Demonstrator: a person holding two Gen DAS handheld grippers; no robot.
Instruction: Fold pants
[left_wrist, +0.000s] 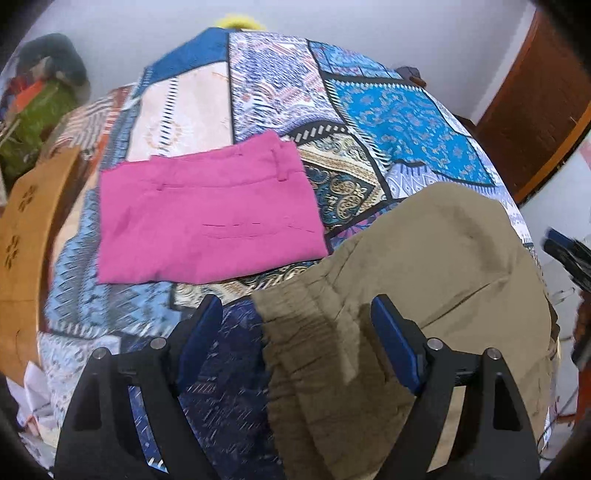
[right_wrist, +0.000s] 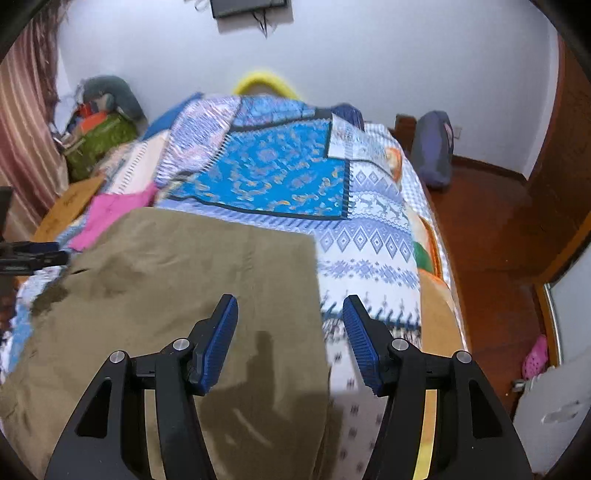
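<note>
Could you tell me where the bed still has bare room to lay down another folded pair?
The widest free patch is the bright blue quilt panel, beyond the khaki pants and right of the folded pink pants. A narrower strip of white patterned quilt runs between the khaki pants and the bed's right edge. The left side is crowded: pink pants, cardboard, clutter pile.
</note>
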